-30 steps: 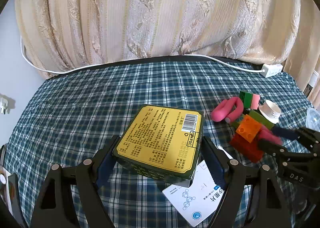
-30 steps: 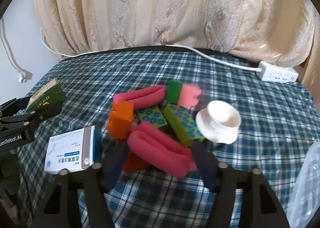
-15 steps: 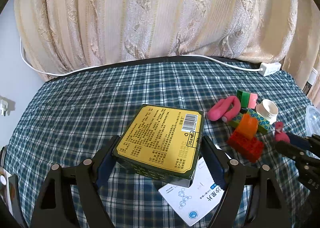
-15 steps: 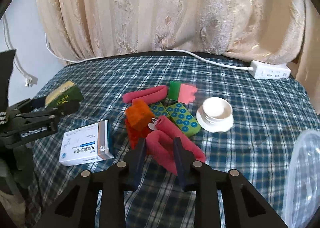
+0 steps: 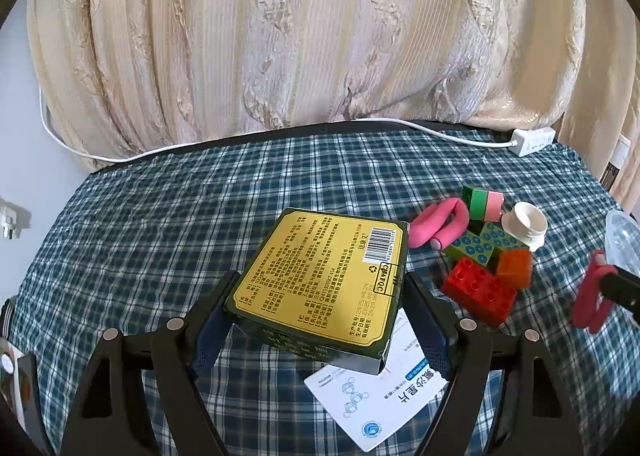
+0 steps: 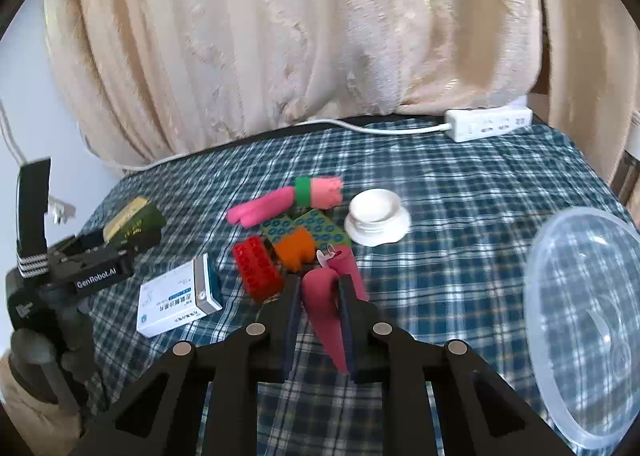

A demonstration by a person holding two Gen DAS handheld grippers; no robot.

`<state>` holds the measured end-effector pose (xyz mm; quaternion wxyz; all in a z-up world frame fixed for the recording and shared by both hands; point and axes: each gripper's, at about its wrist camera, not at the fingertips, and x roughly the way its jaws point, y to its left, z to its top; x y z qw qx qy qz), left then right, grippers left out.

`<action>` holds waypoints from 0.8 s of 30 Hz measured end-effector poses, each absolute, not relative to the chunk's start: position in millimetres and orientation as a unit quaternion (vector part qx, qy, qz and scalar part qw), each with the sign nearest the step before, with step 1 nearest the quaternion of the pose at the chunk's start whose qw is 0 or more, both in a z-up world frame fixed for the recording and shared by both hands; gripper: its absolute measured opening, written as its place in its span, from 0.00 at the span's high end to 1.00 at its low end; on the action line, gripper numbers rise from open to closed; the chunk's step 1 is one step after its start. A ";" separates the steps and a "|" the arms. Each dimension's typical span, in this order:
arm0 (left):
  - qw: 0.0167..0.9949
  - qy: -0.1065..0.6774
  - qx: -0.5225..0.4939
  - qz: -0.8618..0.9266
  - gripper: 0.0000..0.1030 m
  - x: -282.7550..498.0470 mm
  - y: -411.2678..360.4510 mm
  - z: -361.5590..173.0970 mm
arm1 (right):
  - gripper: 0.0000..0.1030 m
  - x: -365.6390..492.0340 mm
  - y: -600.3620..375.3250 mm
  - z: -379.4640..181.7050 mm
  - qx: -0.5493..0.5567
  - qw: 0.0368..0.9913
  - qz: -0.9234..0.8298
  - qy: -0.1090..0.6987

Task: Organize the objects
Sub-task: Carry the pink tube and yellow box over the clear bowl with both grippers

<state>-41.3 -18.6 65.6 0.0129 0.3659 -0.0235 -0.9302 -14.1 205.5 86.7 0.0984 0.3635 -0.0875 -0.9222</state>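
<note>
Right jaws (image 6: 318,298) pinching pink clip (image 6: 325,302), clip's front tip hidden

The green-and-gold box (image 5: 320,280) hides part of the white carton (image 5: 380,396).

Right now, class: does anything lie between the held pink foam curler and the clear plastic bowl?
Nothing visible does. The right gripper holds the pink foam curler; only bare checked tablecloth separates it from the clear plastic bowl.
</note>
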 end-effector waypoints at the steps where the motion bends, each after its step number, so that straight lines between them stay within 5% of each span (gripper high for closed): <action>1: 0.012 -0.023 0.365 -0.931 0.22 -40.7 -18.0 66.3 | 0.81 -11.6 209.9 88.5 0.360 0.095 -0.923 -0.093; 24: -0.029 -0.038 0.357 -0.933 0.22 -31.1 43.8 83.3 | 0.81 41.4 347.2 123.4 0.282 -0.042 -0.940 -0.188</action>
